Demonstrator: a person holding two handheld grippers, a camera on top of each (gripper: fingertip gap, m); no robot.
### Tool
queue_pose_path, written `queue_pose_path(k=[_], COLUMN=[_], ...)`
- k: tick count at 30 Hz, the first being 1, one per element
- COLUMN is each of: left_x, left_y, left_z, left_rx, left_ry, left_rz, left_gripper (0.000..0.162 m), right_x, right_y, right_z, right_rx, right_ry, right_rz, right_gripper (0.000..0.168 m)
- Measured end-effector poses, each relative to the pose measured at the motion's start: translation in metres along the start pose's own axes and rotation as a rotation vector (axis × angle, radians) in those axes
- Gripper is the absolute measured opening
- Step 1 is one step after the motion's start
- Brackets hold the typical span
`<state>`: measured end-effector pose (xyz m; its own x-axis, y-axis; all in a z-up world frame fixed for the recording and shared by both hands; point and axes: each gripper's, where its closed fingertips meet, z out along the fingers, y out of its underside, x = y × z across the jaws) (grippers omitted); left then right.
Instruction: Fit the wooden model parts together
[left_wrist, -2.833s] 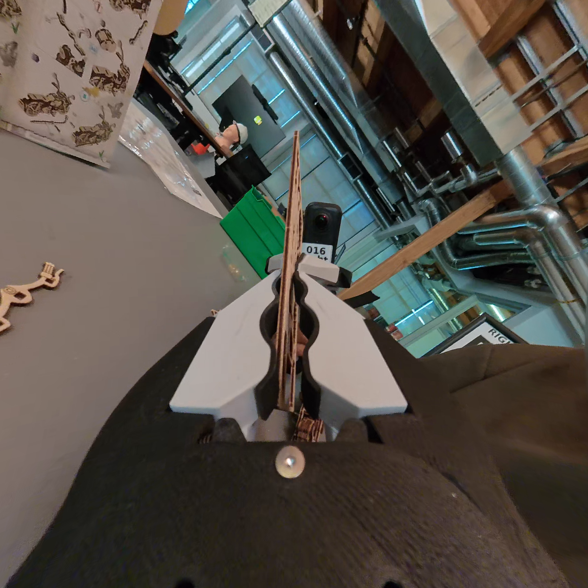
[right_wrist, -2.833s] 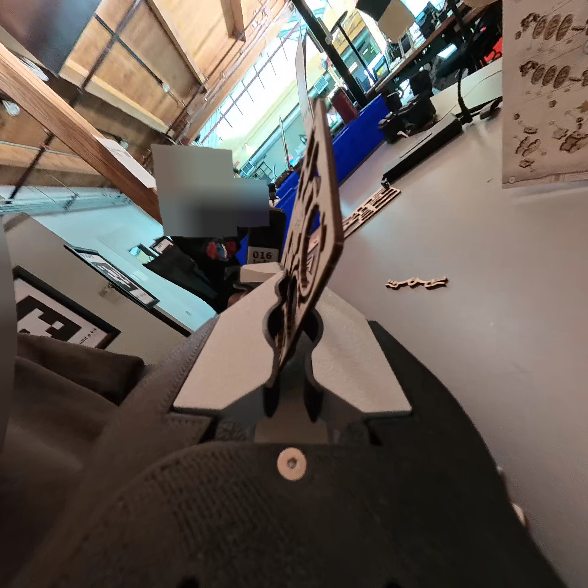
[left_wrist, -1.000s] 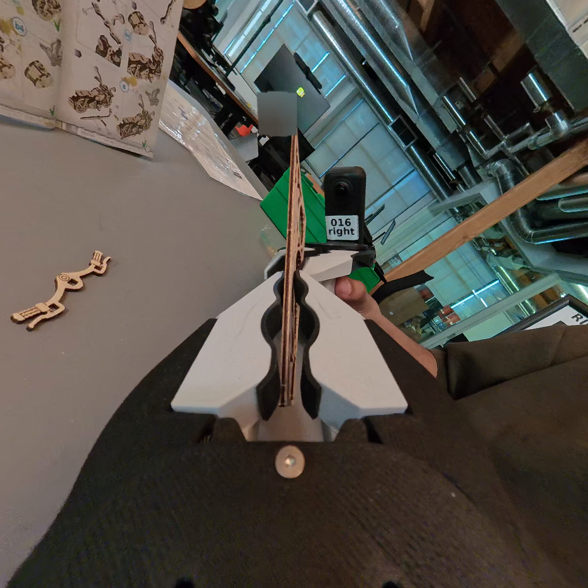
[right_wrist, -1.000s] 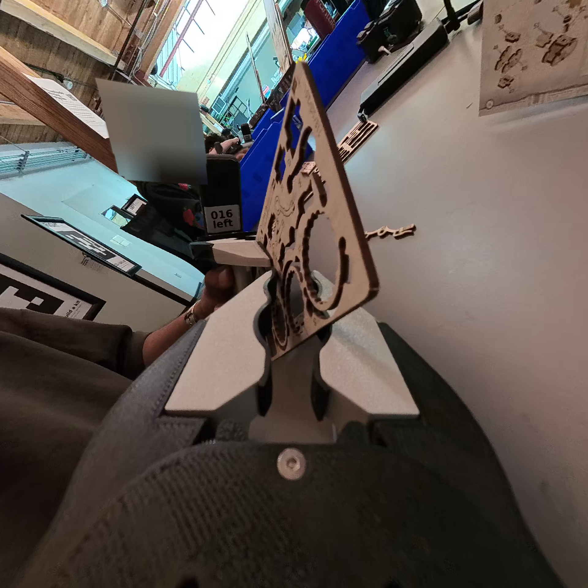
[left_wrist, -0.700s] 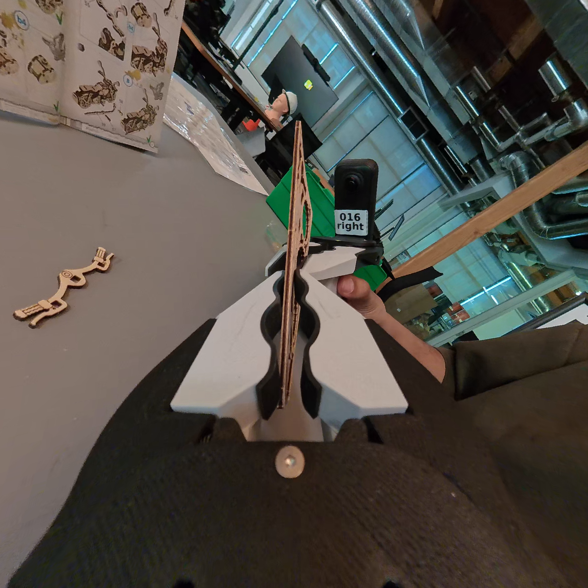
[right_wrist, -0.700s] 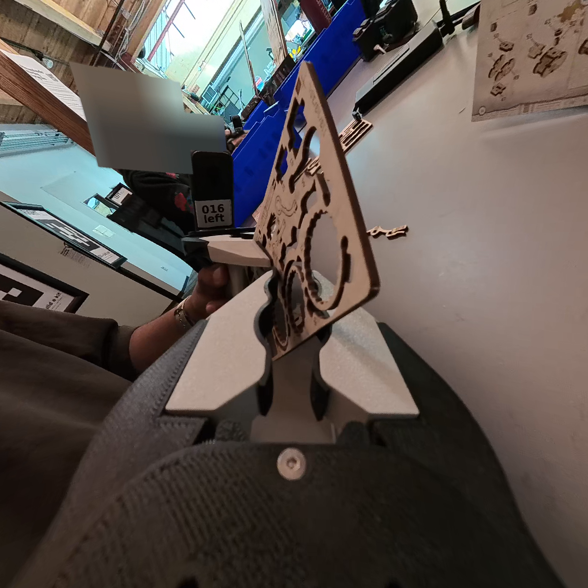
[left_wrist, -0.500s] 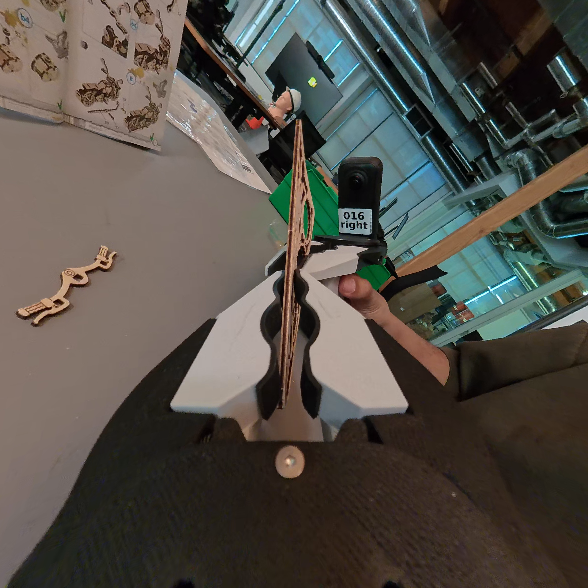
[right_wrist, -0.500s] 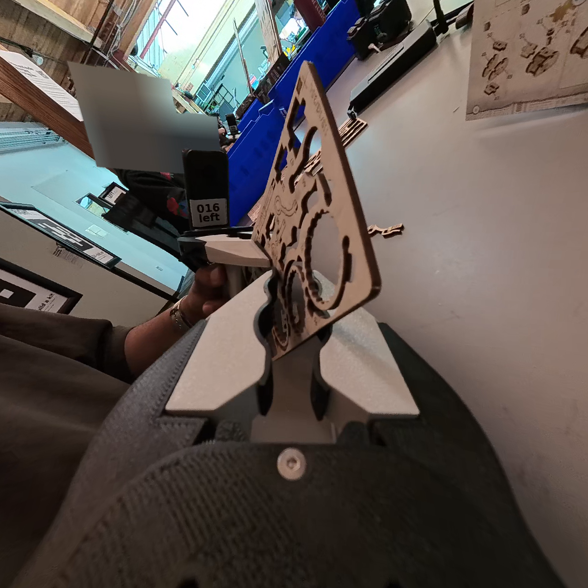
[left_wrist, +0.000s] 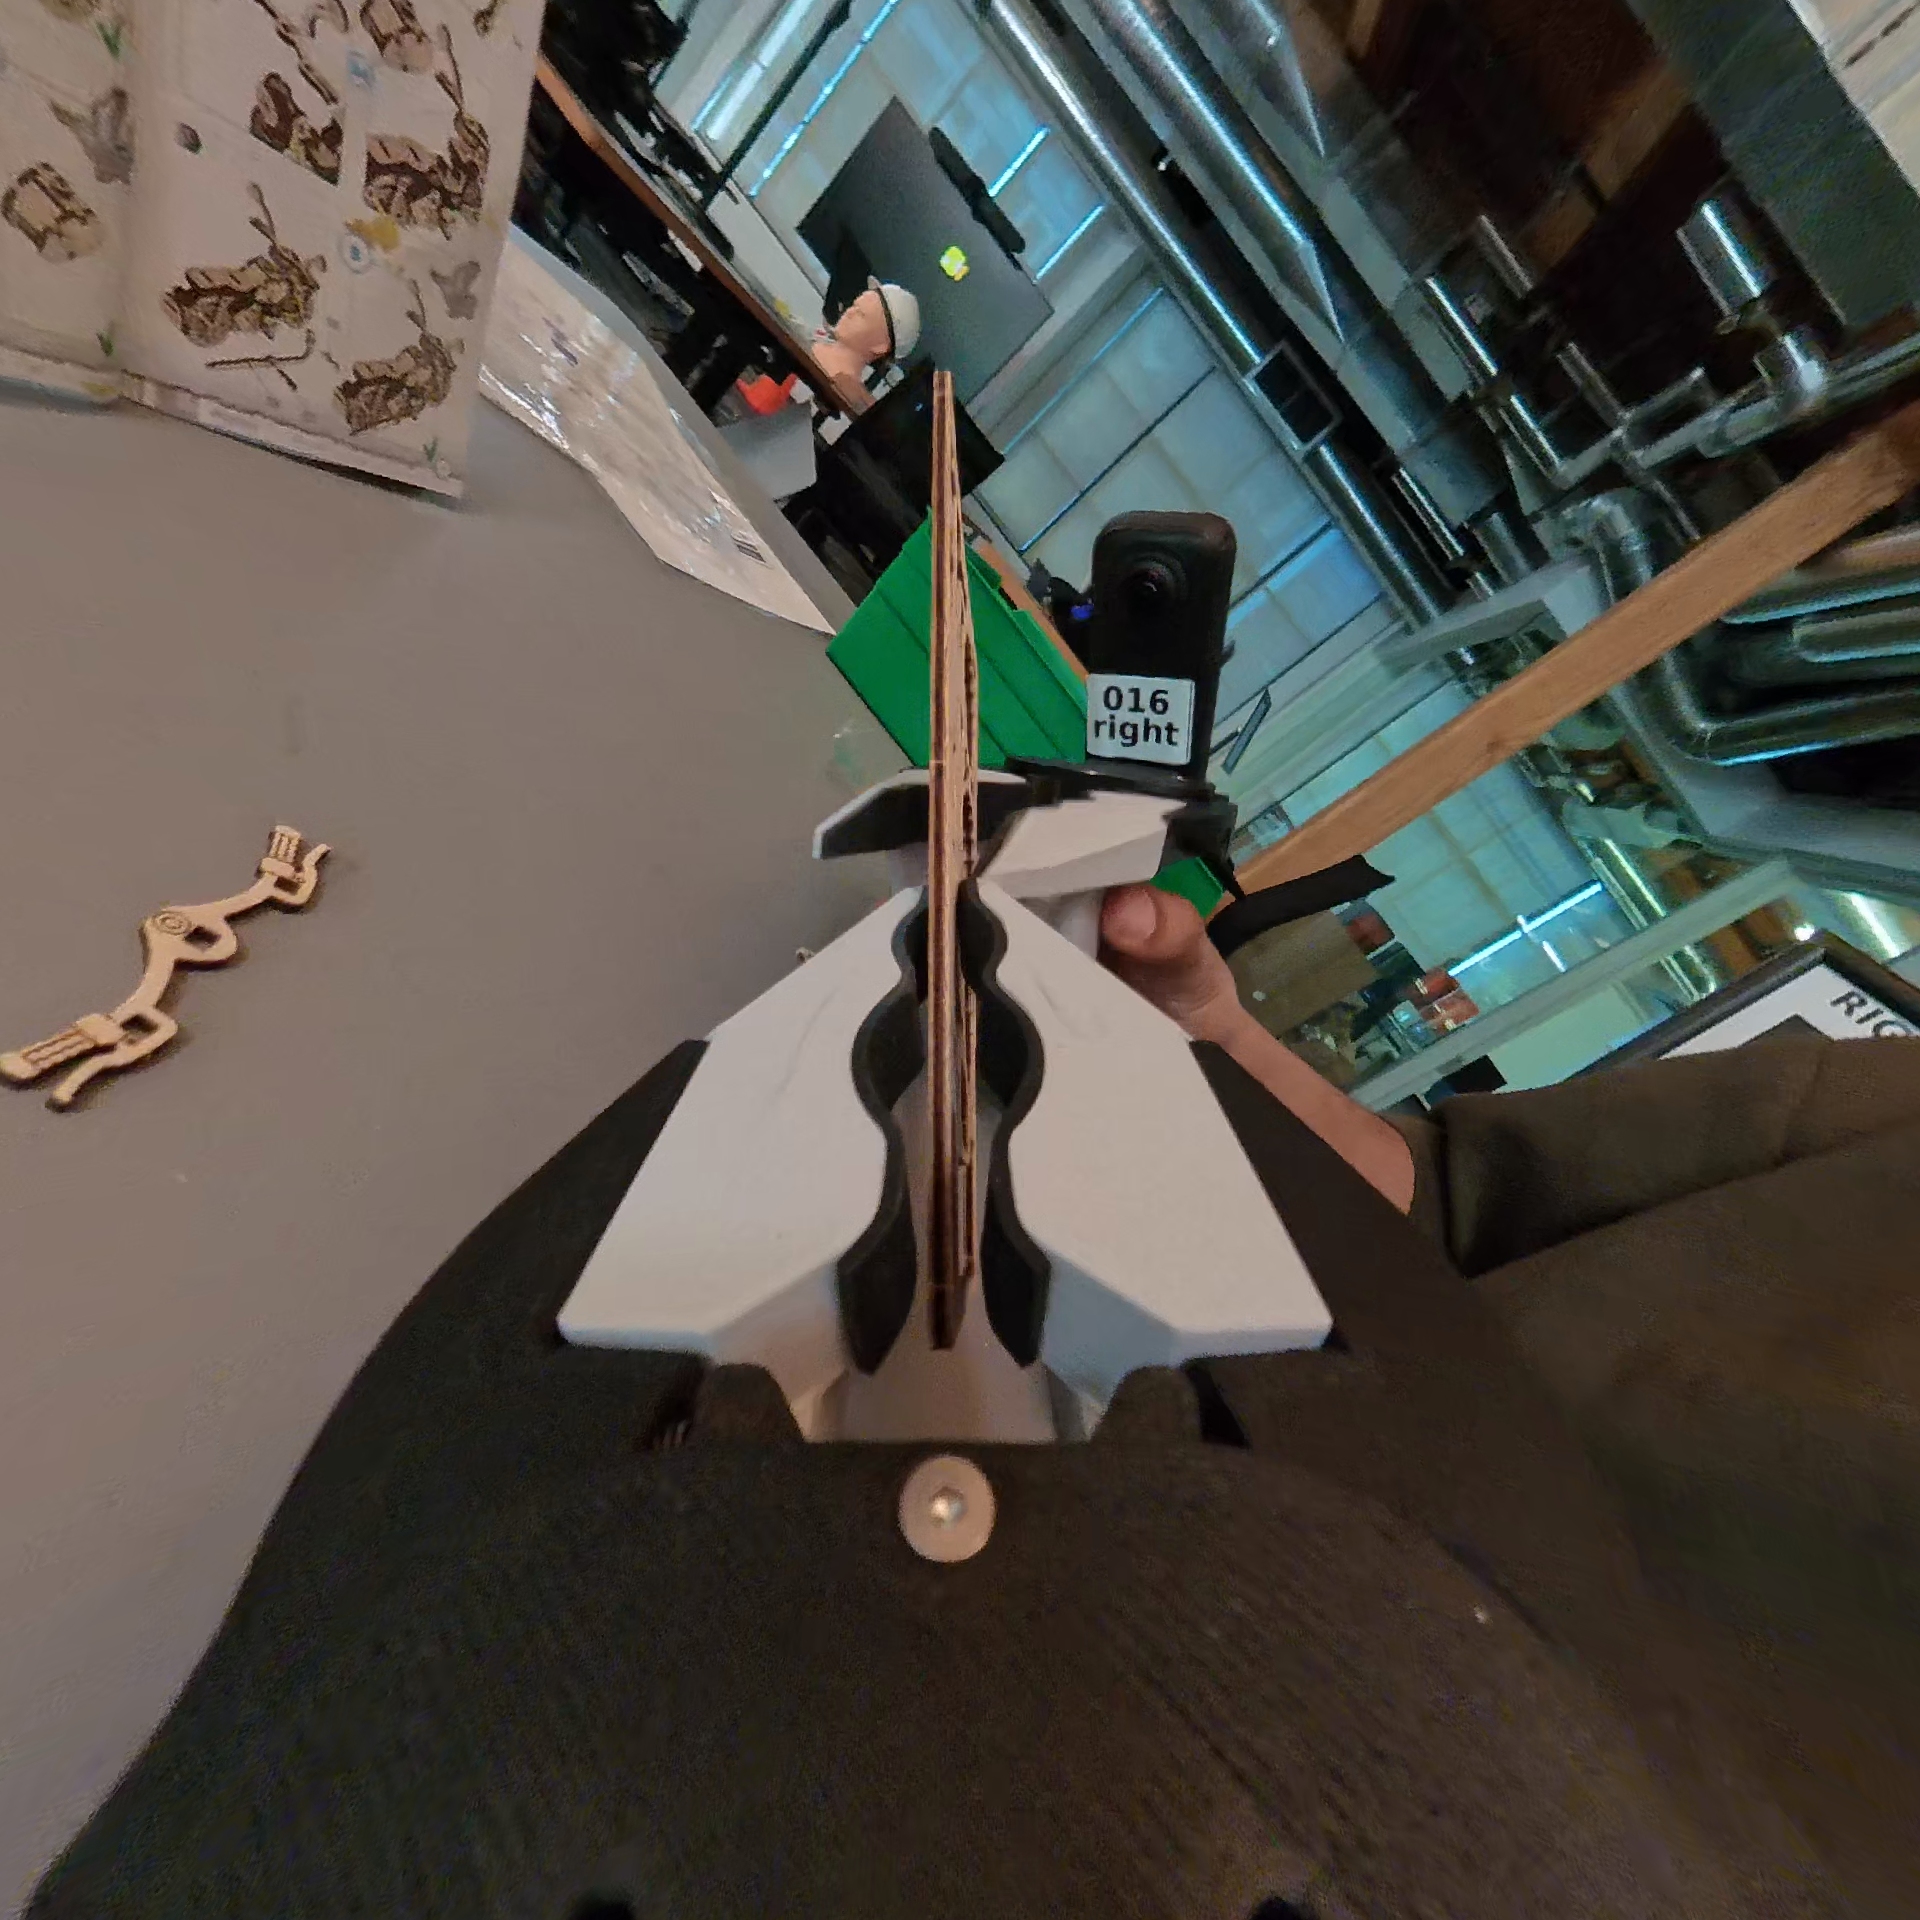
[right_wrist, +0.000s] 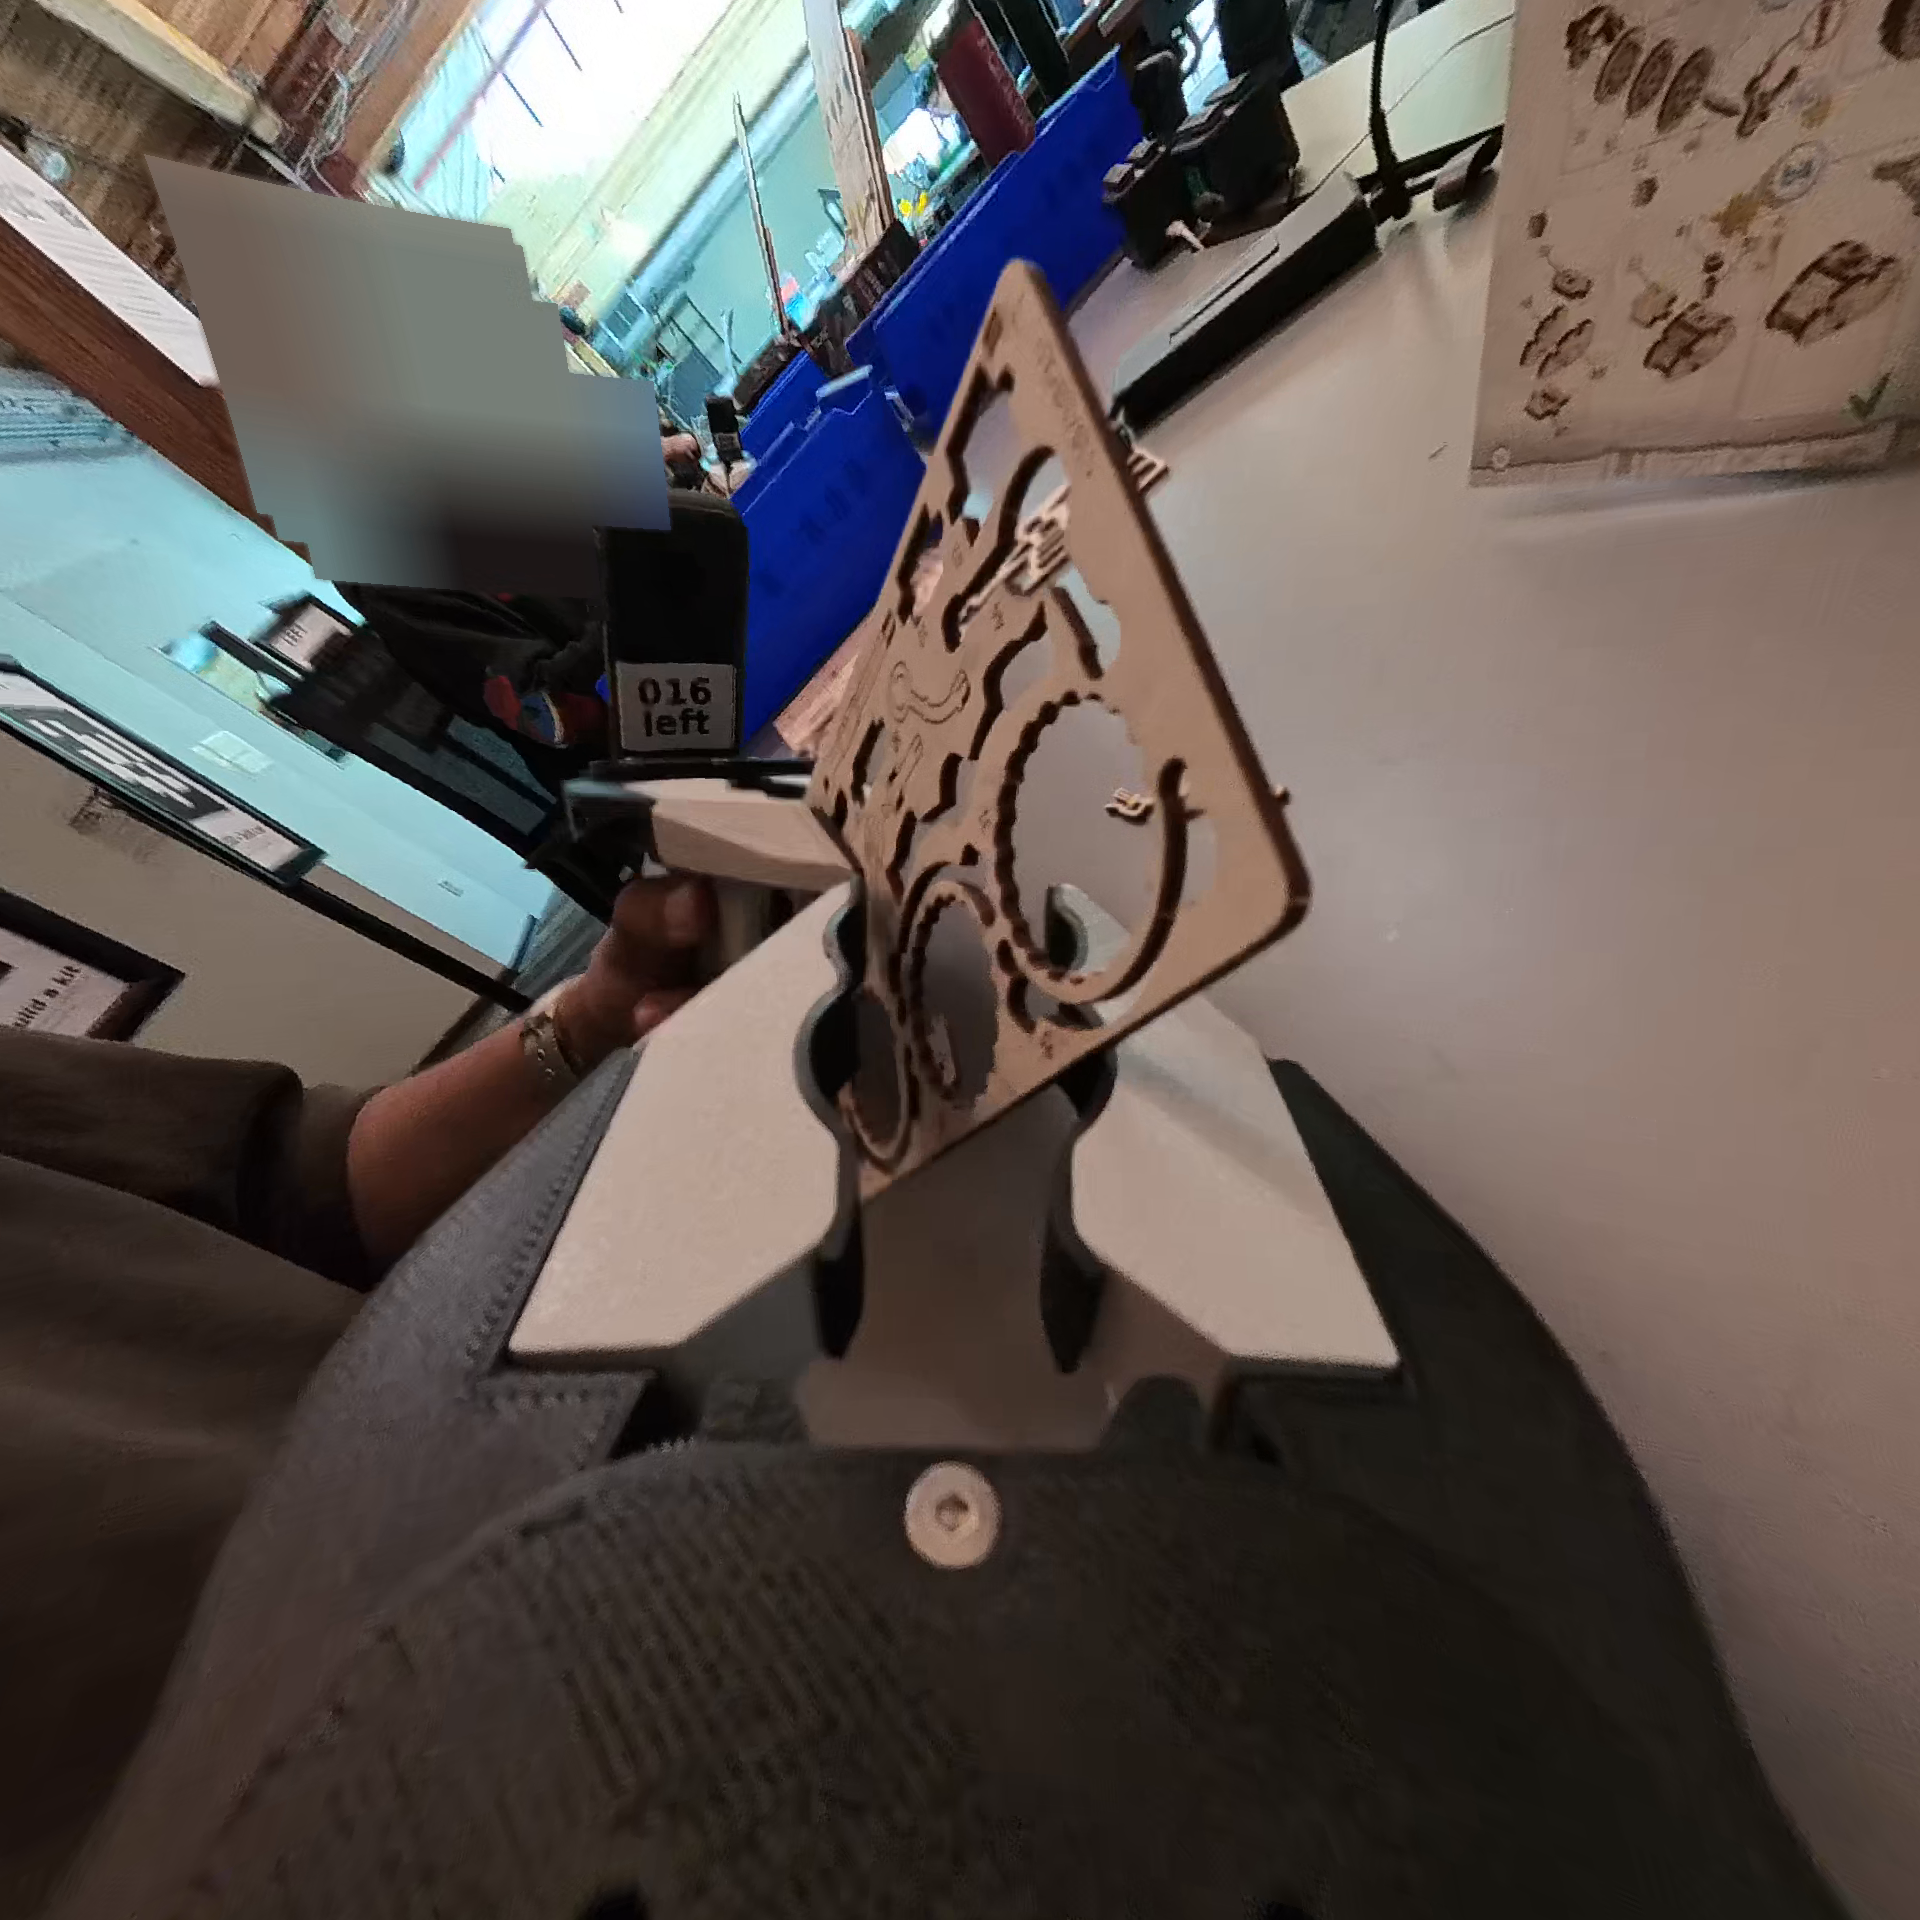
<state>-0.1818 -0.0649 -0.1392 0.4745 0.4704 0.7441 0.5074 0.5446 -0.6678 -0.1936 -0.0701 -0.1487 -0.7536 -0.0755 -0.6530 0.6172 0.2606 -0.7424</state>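
Plywood sheet (left_wrist: 951, 831), laser-cut and riddled with round and notched cut-outs, stands clear of the grey surface (left_wrist: 436, 748), held between your two grippers. Your left gripper (left_wrist: 948, 914) pinches it edge-on, both fingers (left_wrist: 769, 1164) pressed flat against its faces, so in the left wrist view the sheet shows only as a thin upright line running up and away from you. Your right gripper (right_wrist: 951, 997) meets the same sheet (right_wrist: 1049, 727) from the other side: its near lower corner sits between the two fingers (right_wrist: 707, 1174), which stand apart on either side of it, and the panel leans off to the right. Whether those fingers actually touch the wood cannot be told. Far left on the surface lies a small loose wooden piece (left_wrist: 156, 961), well apart from both grippers. Beyond it, an illustrated instruction sheet (left_wrist: 239, 218) lies spread out.
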Motion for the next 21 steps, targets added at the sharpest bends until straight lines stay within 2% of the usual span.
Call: queue_pose_path(k=[4,11,21], left_x=[0.003,0.004,-0.003], left_y=[0.009,0.008,0.002], left_z=[0.007,0.005,0.002], left_rx=[-0.039,-0.028,0.011], left_ry=[-0.013,-0.003,-0.039], left_rz=[0.038,0.028,0.006], left_gripper=[0.0,0.0,0.008], right_x=[0.0,-0.003,-0.012], right_y=[-0.007,-0.004,-0.005], right_z=[-0.006,-0.005,-0.007], right_rx=[0.061,0.029,0.015], right_ry=[-0.054,-0.056,-0.124], right_rz=[0.103,0.08,0.087], right_gripper=[0.025,0.023,0.002])
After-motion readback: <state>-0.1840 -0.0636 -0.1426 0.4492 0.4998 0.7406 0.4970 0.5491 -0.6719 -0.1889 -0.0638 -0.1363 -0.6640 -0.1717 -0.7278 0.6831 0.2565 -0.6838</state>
